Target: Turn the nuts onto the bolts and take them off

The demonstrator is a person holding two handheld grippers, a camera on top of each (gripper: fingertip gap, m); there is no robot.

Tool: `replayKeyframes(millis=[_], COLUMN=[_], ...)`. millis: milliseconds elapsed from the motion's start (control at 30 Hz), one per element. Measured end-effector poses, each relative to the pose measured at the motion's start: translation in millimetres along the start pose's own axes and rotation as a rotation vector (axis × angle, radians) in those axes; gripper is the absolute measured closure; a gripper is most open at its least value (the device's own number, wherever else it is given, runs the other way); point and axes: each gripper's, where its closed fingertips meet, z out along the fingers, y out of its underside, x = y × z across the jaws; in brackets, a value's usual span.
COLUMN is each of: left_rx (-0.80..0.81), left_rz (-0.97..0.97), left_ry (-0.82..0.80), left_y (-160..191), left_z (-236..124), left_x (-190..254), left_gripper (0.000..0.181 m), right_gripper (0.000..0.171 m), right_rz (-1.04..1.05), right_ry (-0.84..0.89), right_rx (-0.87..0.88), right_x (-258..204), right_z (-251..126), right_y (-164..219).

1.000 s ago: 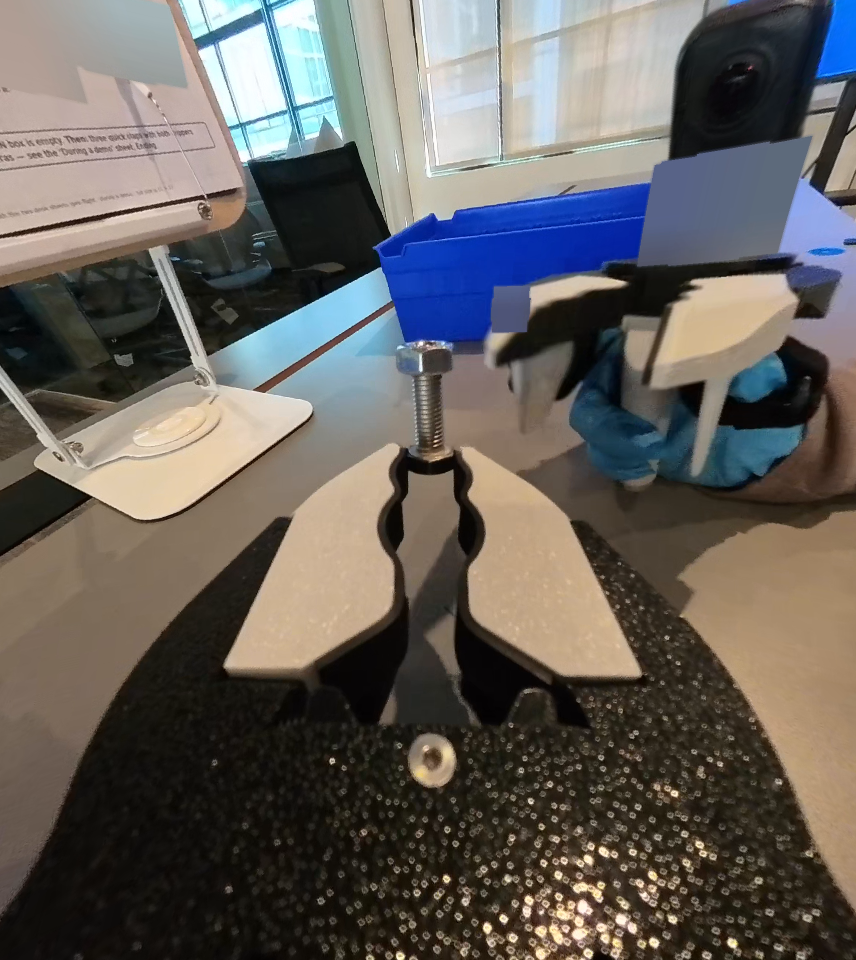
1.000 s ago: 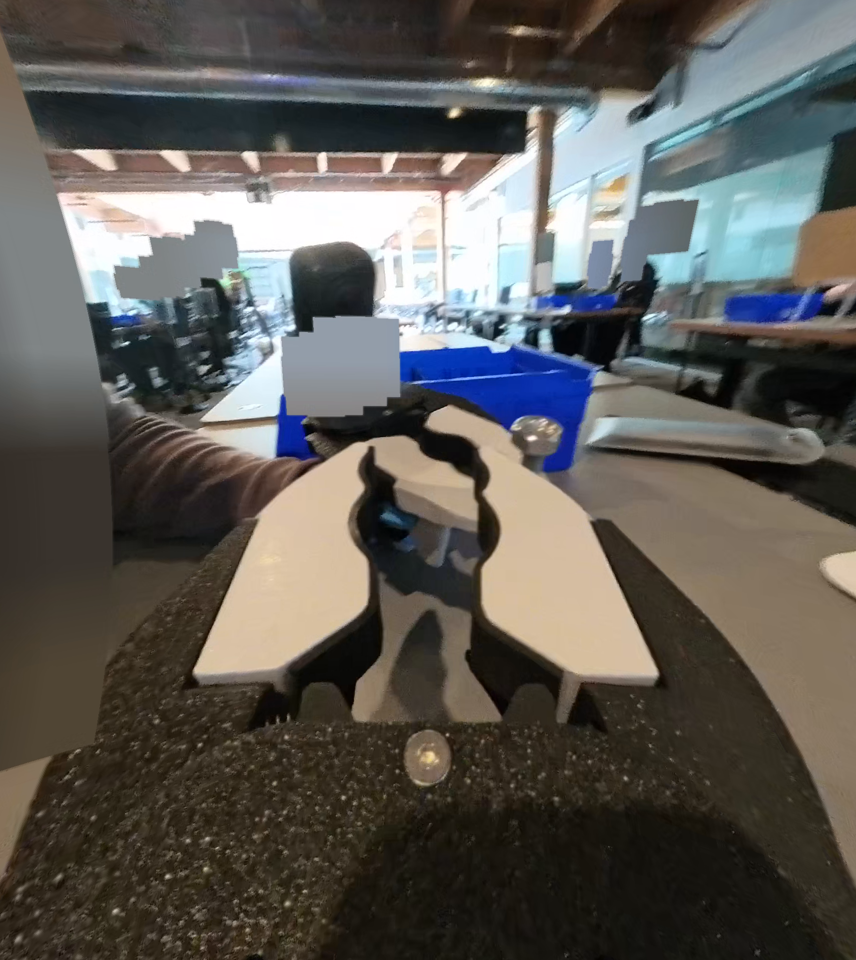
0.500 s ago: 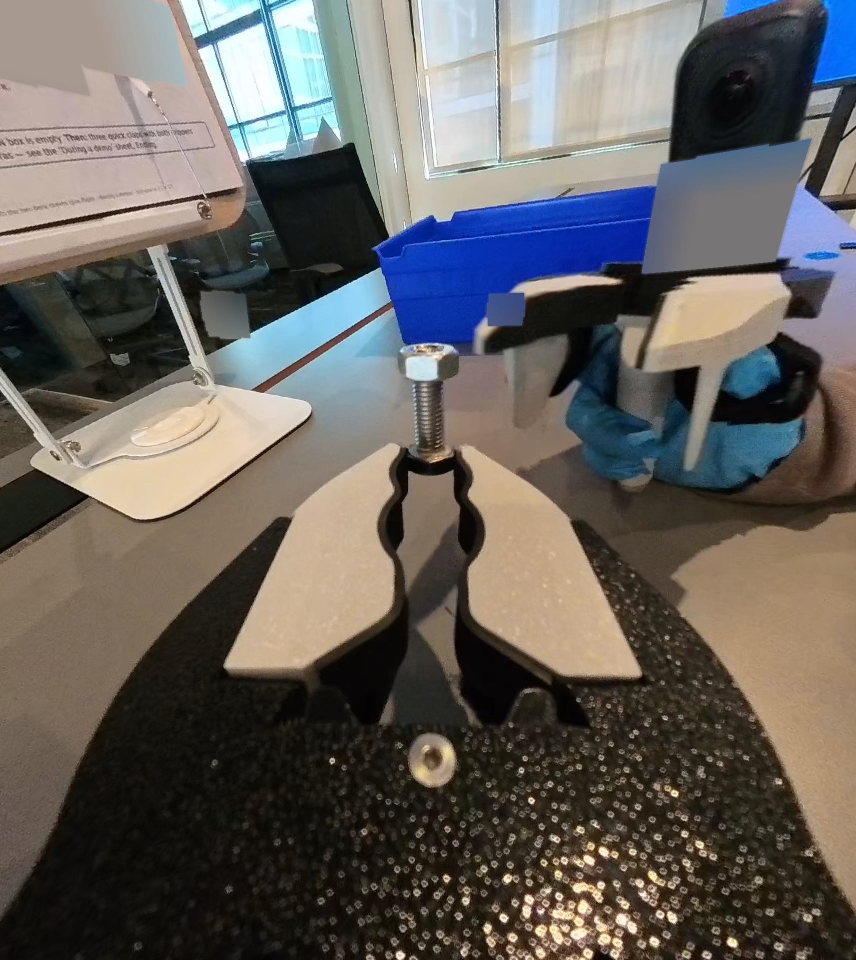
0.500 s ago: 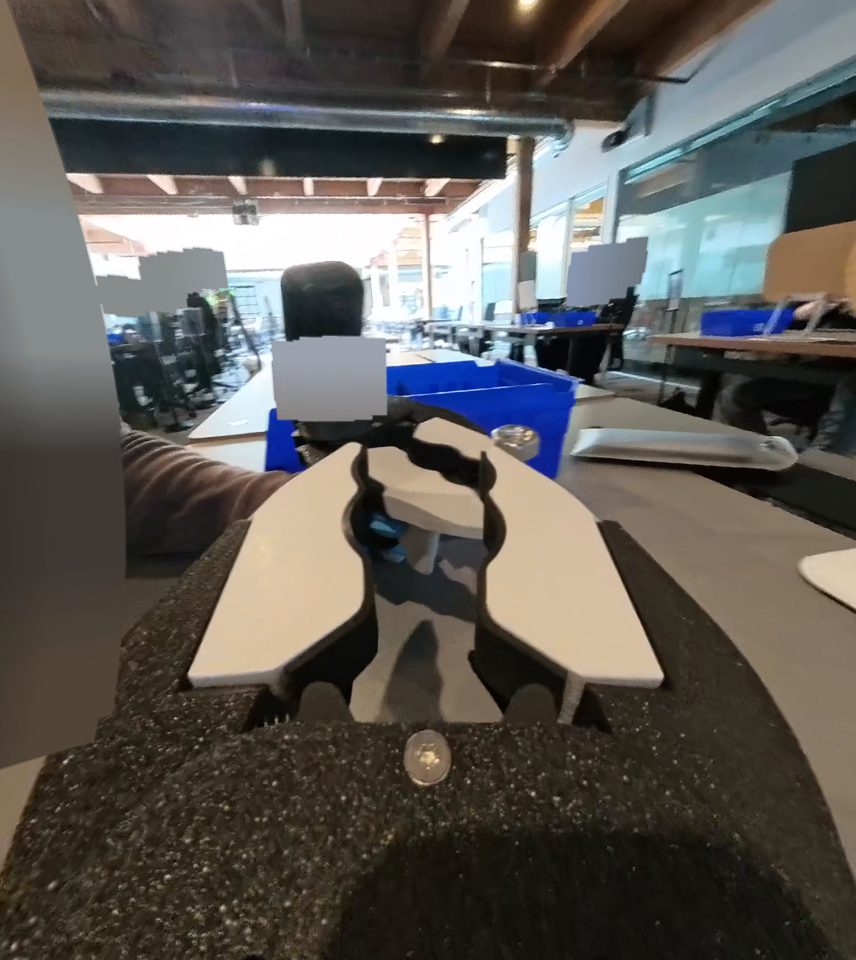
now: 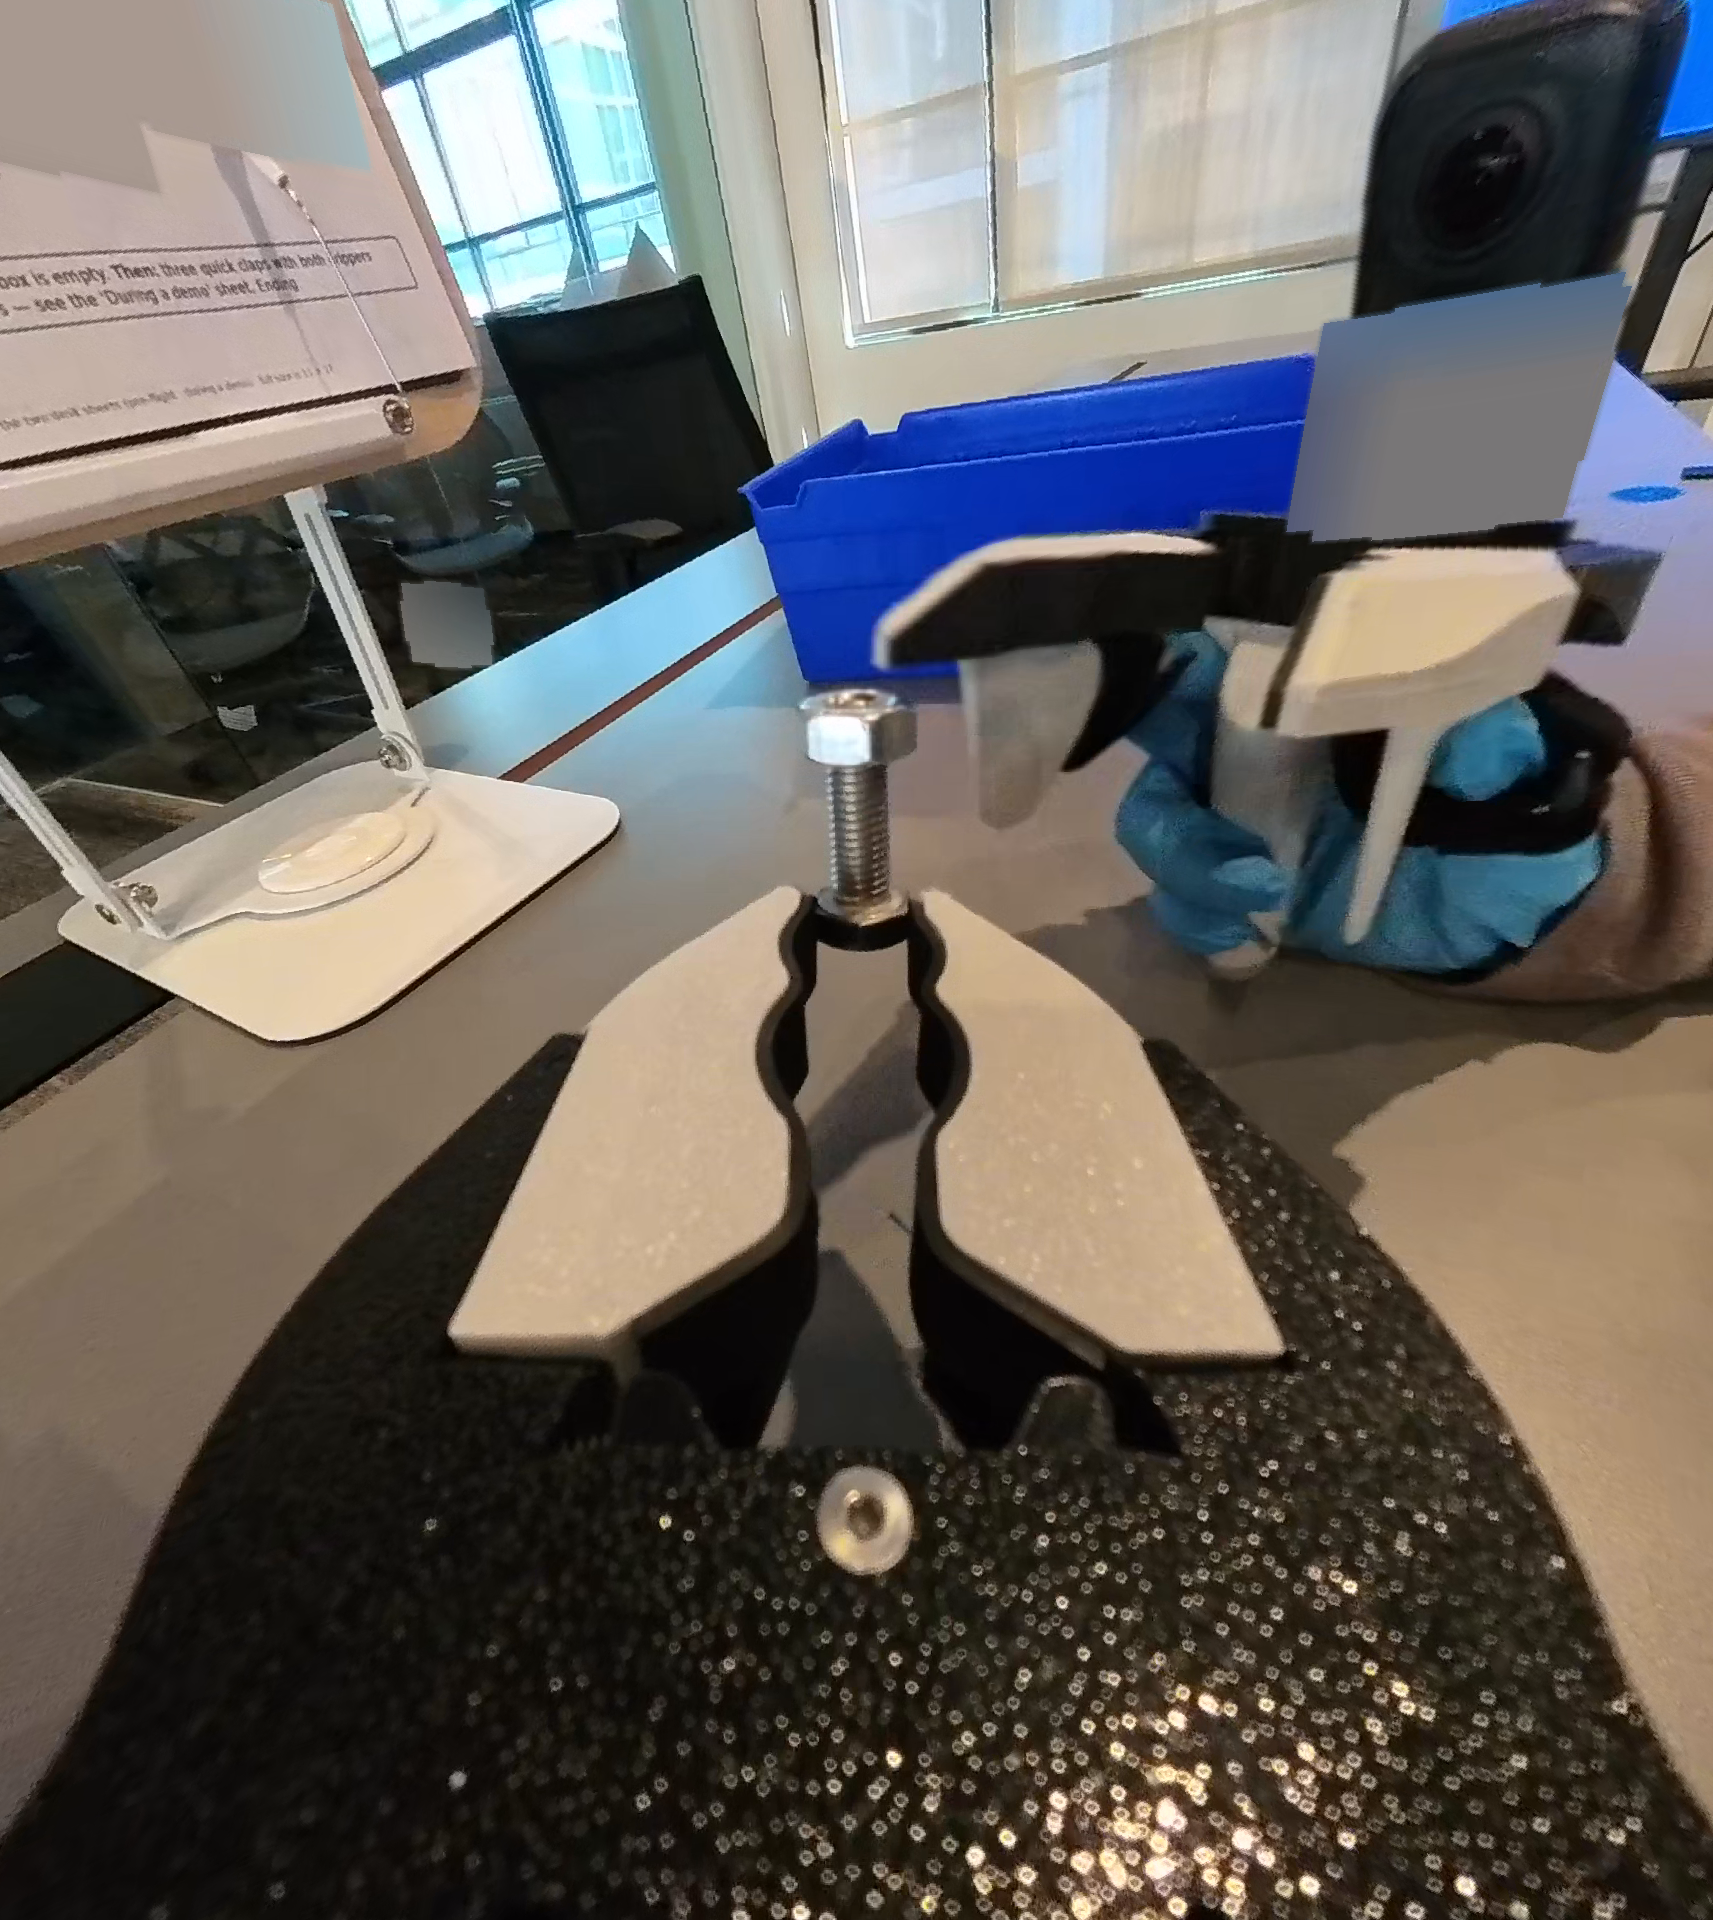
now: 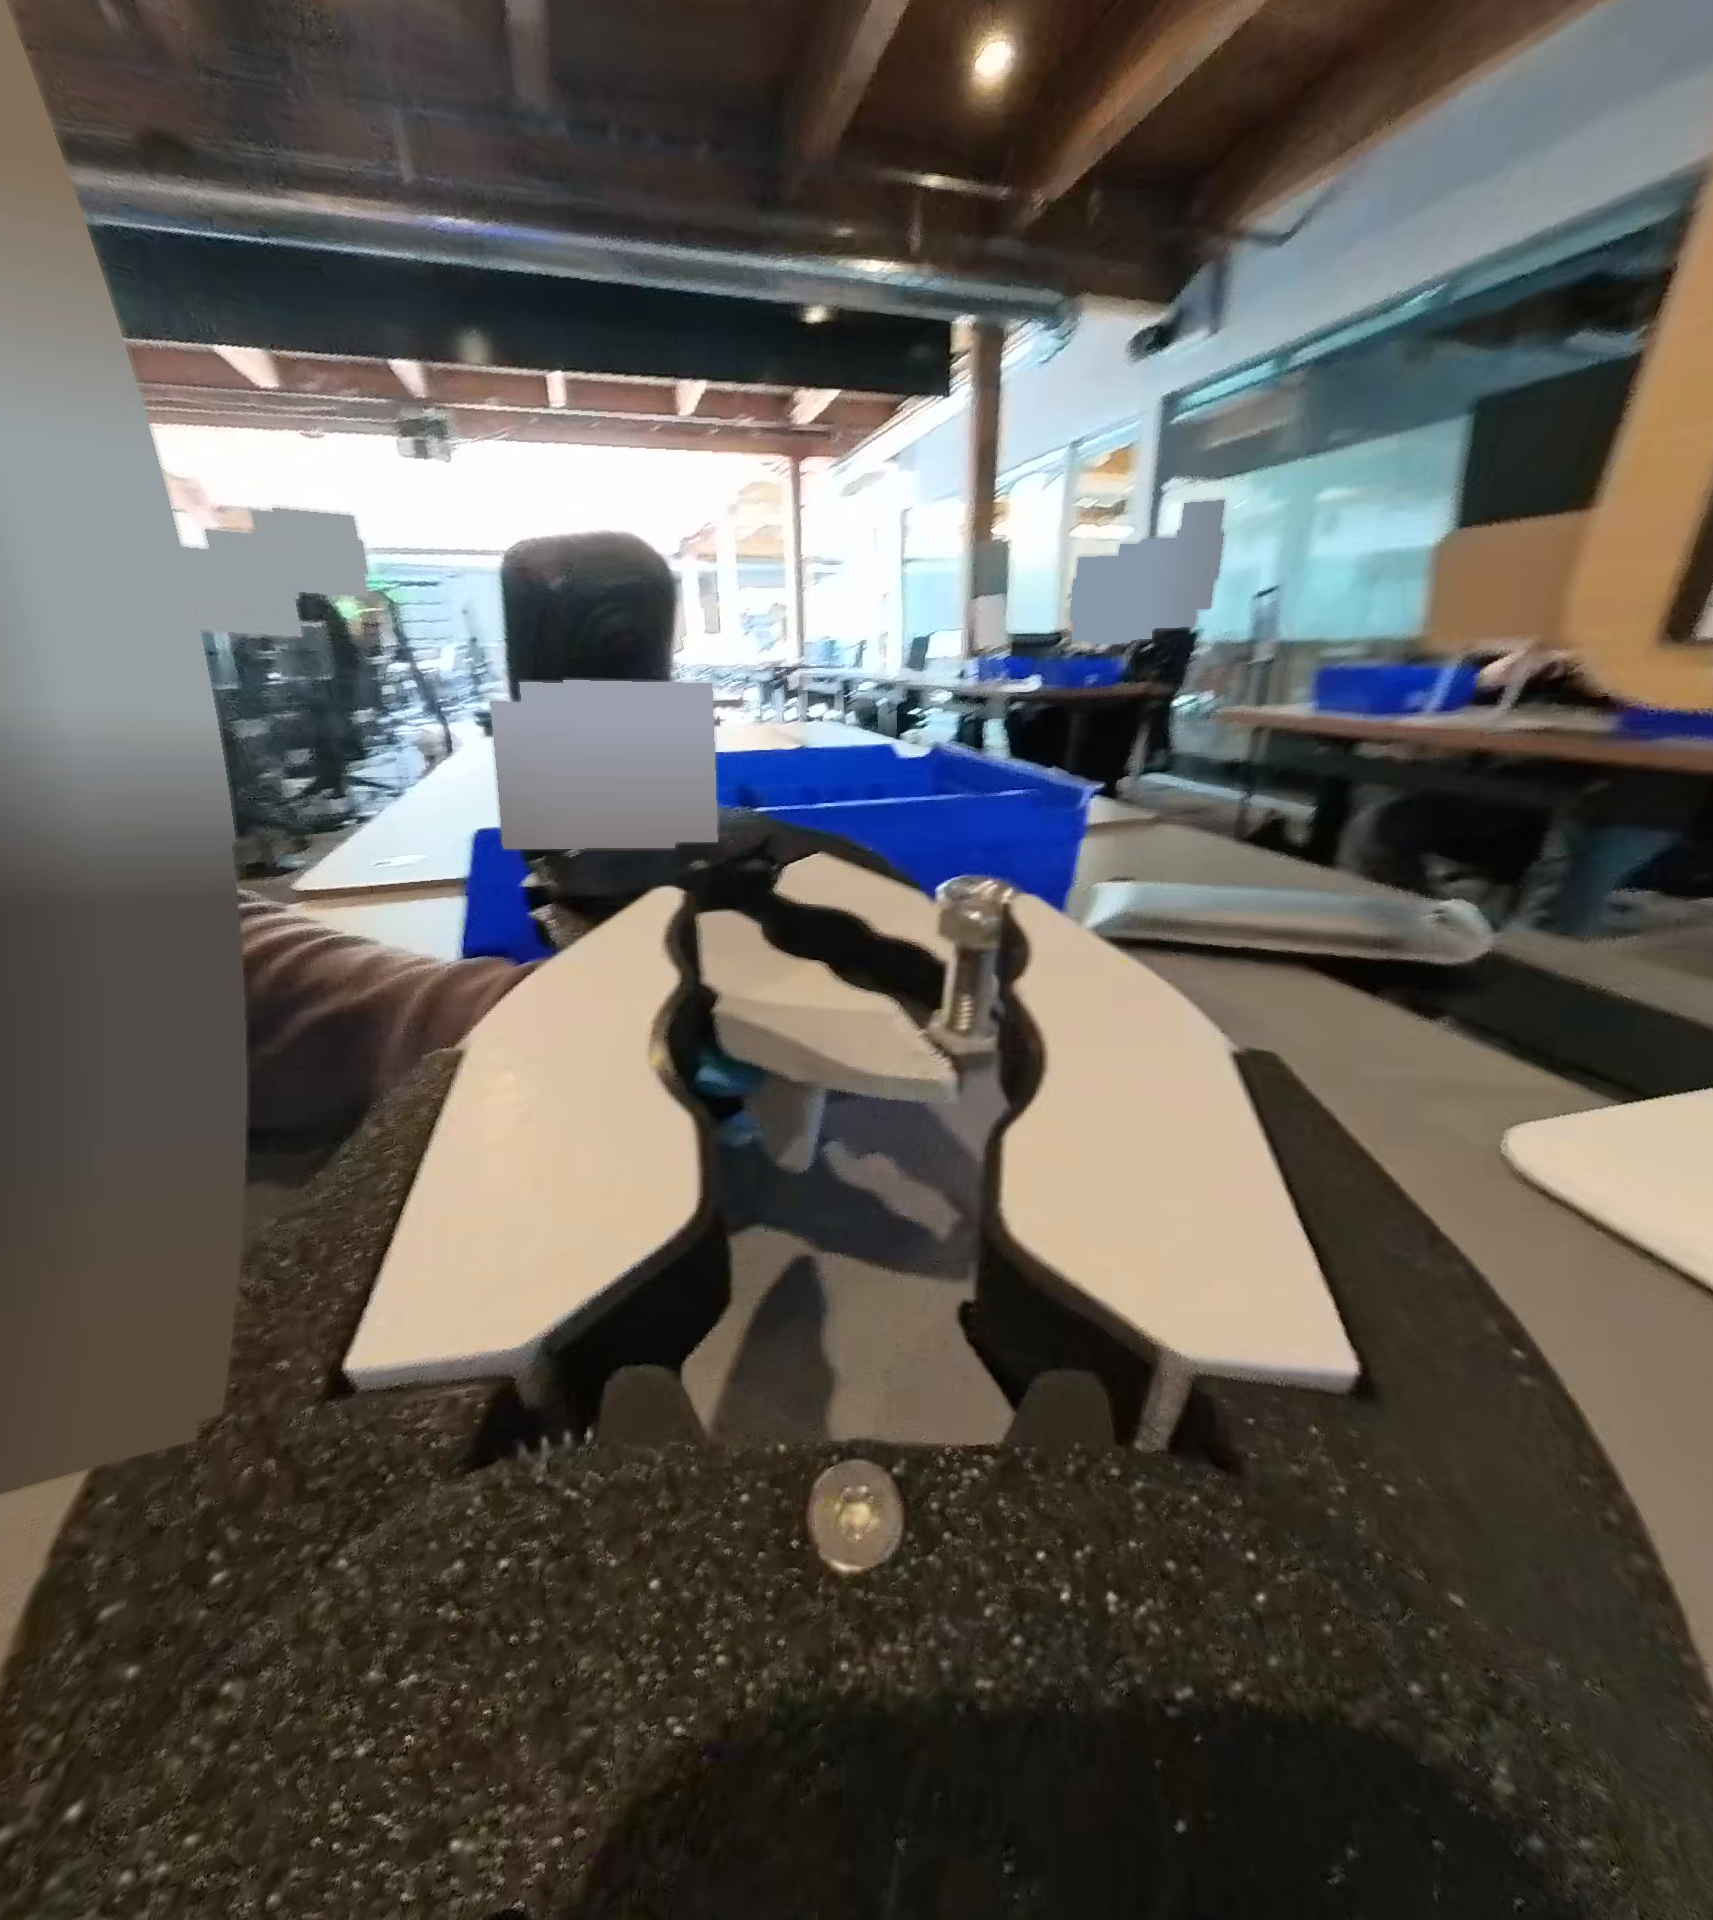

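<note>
A steel bolt (image 5: 857, 831) stands upright on the grey table with a hex nut (image 5: 859, 734) at its top end. My left gripper (image 5: 857, 920) is shut on the bolt's bottom end. My right gripper (image 5: 1091, 665) is open and empty, level with the nut's top and just to its right, not touching it. In the right wrist view the bolt (image 6: 968, 987) and nut (image 6: 977, 906) show just inside the right finger of my right gripper (image 6: 847, 914). The left gripper's fingers (image 6: 831, 1029) lie behind the bolt's base there.
A blue bin (image 5: 1028, 499) stands behind the bolt, and shows in the right wrist view (image 6: 935, 821) too. A white stand (image 5: 343, 894) holding a printed sheet is at the left. A blue-gloved hand (image 5: 1247, 862) holds the right gripper. The grey table (image 5: 1558, 1247) spreads to the right. My hands' fingertips stand some 5 cm from each other.
My right gripper has moved left towards the bolt and risen to the nut's level, and its jaws have opened wider. My left gripper and the bolt have stayed put.
</note>
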Motion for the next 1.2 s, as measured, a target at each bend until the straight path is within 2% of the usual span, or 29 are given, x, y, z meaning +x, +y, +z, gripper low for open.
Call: replayKeyframes(millis=[100, 133, 233, 267, 300, 400, 500, 567, 600, 667, 800, 933, 1000, 1033, 1067, 1100, 1200], left_rx=[-0.003, -0.003, 0.006, 0.005, 0.005, 0.001, -0.007, -0.008, -0.008, -0.003, -0.004, -0.008, -0.007, -0.006, -0.005, -0.005, -0.005], left_rz=[0.004, 0.004, -0.007, -0.011, -0.012, -0.003, 0.007, 0.01, 0.01, 0.004, 0.003, 0.007, 0.007, 0.007, 0.005, 0.002, 0.003], left_ry=[0.0, -0.001, -0.001, -0.001, -0.001, 0.001, 0.003, 0.003, 0.002, 0.002, 0.003, 0.004, 0.003, 0.004, 0.002, 0.003, 0.004], left_y=[0.3, 0.2, -0.8, -0.6, -0.7, -0.2, 0.6, 0.8, 0.8, 0.1, 0.4, 0.7, 0.7, 0.4, 0.4, 0.4, 0.4], left_z=[0.3, 0.2, -0.6, -0.5, -0.5, -0.1, 0.6, 0.7, 0.5, 0.1, 0.2, 0.5, 0.5, 0.4, 0.2, 0.3, 0.3], left_x=[0.4, 0.3, -0.7, -1.1, -1.2, -0.3, 0.9, 1.2, 1.0, 0.5, 0.4, 0.9, 0.8, 0.8, 0.4, 0.3, 0.4], left_gripper=[0.165, 0.165, 0.165, 0.165, 0.165, 0.165, 0.165, 0.165, 0.165, 0.165, 0.165, 0.165, 0.165, 0.165, 0.165, 0.165, 0.165], right_gripper=[0.095, 0.094, 0.133, 0.146, 0.145, 0.131, 0.102, 0.097, 0.106, 0.147, 0.136, 0.109, 0.105, 0.117, 0.144, 0.156, 0.145], right_rz=[-0.072, -0.069, 0.102, 0.135, 0.133, 0.102, -0.006, -0.051, -0.028, 0.09, 0.102, 0.008, -0.007, 0.028, 0.084, 0.127, 0.127], right_ry=[0.064, 0.042, -0.179, -0.182, -0.167, -0.073, 0.042, 0.053, 0.009, -0.128, -0.082, 0.024, 0.011, -0.033, -0.117, -0.187, -0.143], right_rx=[0.003, -0.008, -0.094, -0.097, -0.071, -0.019, 0.024, 0.005, -0.016, -0.102, -0.059, -0.011, -0.023, -0.049, -0.09, -0.112, -0.072], right_x=[8.1, 5.1, -25.2, -24.4, -21.2, -6.3, 8.5, 8.1, 1.0, -18.0, -8.8, 5.8, 3.1, -4.0, -16.0, -24.5, -16.9], right_z=[4.0, 6.1, 1.0, 0.1, -0.8, -2.2, 1.2, 4.0, 5.0, 1.5, -0.6, 1.9, 4.2, 4.0, 1.5, 0.0, -1.2], right_y=[2.3, 5.0, 10.7, 10.5, 7.8, 2.0, -0.4, 3.0, 5.6, 12.1, 6.9, 3.8, 6.4, 9.0, 11.7, 12.6, 7.6])
